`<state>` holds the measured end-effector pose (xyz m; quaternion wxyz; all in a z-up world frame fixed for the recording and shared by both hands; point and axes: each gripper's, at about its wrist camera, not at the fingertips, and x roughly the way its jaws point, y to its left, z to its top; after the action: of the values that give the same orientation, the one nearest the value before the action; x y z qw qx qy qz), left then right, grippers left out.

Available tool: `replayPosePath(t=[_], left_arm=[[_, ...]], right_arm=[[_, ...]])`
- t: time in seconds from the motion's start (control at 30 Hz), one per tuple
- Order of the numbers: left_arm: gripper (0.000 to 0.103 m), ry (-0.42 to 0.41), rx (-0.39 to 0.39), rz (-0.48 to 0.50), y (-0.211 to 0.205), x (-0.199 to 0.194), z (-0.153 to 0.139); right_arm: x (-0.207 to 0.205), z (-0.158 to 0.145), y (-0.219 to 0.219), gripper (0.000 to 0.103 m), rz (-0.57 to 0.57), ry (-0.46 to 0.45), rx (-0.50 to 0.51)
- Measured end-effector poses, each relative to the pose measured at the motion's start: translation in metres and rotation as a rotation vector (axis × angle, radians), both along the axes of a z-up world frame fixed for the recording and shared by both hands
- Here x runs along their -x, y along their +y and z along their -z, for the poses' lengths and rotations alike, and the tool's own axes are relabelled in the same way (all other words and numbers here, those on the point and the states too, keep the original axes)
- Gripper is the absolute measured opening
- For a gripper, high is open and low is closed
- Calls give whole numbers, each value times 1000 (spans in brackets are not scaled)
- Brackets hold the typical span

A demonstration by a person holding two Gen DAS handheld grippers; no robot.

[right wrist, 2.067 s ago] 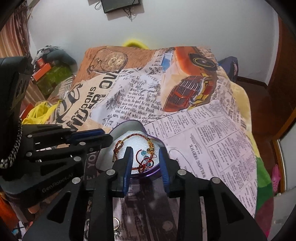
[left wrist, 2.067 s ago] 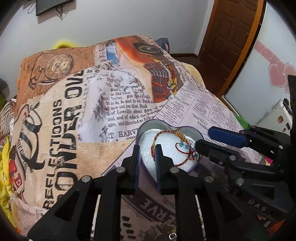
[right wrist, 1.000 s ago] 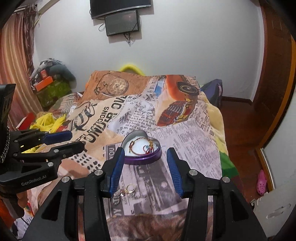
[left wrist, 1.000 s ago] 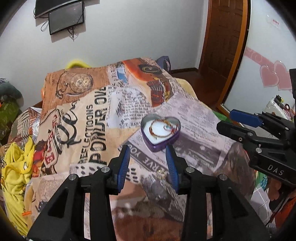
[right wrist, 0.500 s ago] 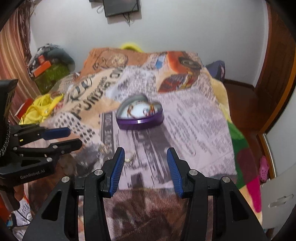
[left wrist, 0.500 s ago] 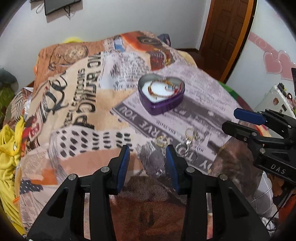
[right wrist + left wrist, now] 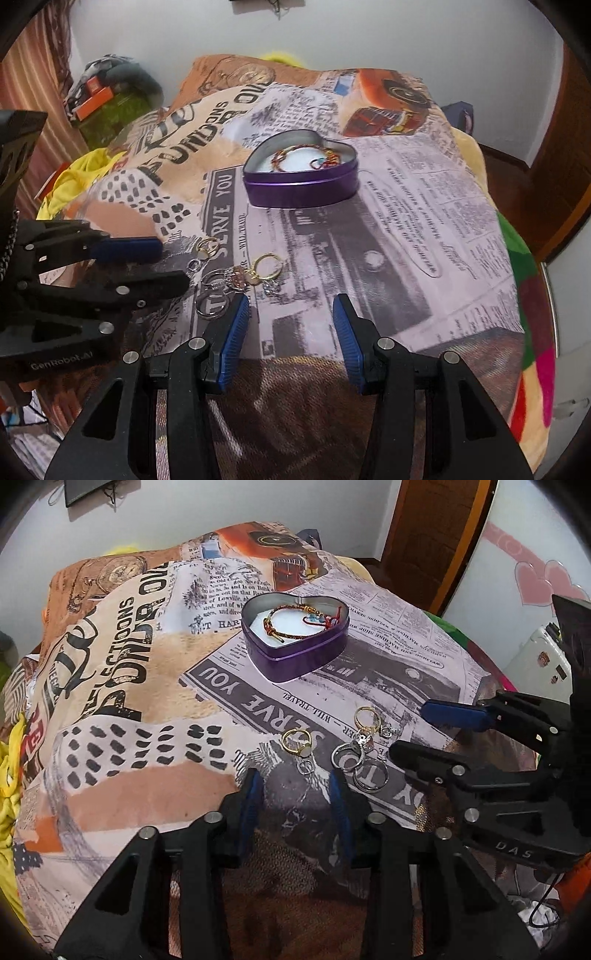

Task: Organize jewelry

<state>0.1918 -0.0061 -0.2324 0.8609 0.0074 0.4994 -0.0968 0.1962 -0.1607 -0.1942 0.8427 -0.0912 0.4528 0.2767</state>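
Observation:
A purple heart-shaped tin (image 7: 295, 653) (image 7: 303, 184) sits open on the printed bedspread with a red and gold bracelet (image 7: 301, 622) (image 7: 306, 155) inside. Several loose rings lie nearer me: a gold ring (image 7: 296, 741) (image 7: 206, 246), another gold ring (image 7: 366, 716) (image 7: 267, 266) and silver rings (image 7: 360, 764) (image 7: 214, 302). My left gripper (image 7: 295, 784) is open and empty, just short of the rings. My right gripper (image 7: 291, 312) is open and empty, to the right of the rings; it also shows in the left wrist view (image 7: 417, 731).
The printed bedspread (image 7: 122, 701) covers the bed. Yellow cloth (image 7: 74, 177) lies at its left edge. A wooden door (image 7: 436, 535) and a white panel with pink hearts (image 7: 535, 583) stand to the right. Clutter (image 7: 103, 96) sits by the far left wall.
Both grippers pulled back from the tin and opened wider, then dropped down toward the loose rings. The bracelet stays in the tin.

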Motion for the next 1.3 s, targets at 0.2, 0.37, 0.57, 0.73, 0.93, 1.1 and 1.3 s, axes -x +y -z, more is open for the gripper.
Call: replayPosePath(t=[0.2, 0.37, 0.57, 0.73, 0.93, 1.1, 1.3], left_arm=[[27, 9, 44, 17, 1, -5, 4], [22, 11, 54, 22, 0, -9, 8], [10, 10, 56, -8, 3, -11, 10], [8, 10, 66, -8, 5, -8, 7], [8, 14, 83, -26, 9, 0, 3], [8, -4, 70, -28, 10, 9, -7], [8, -63, 56, -29, 9, 16, -30]], right_arm=[[-1, 3, 7, 33, -34, -14, -6], [2, 6, 16, 23, -76, -31, -3], [1, 8, 21, 9, -97, -32, -3], [0, 7, 17, 9, -79, -23, -21], [3, -1, 7, 9, -45, -24, -34], [7, -15, -2, 9, -20, -49, -49], [10, -33, -9, 9, -1, -88, -65]])
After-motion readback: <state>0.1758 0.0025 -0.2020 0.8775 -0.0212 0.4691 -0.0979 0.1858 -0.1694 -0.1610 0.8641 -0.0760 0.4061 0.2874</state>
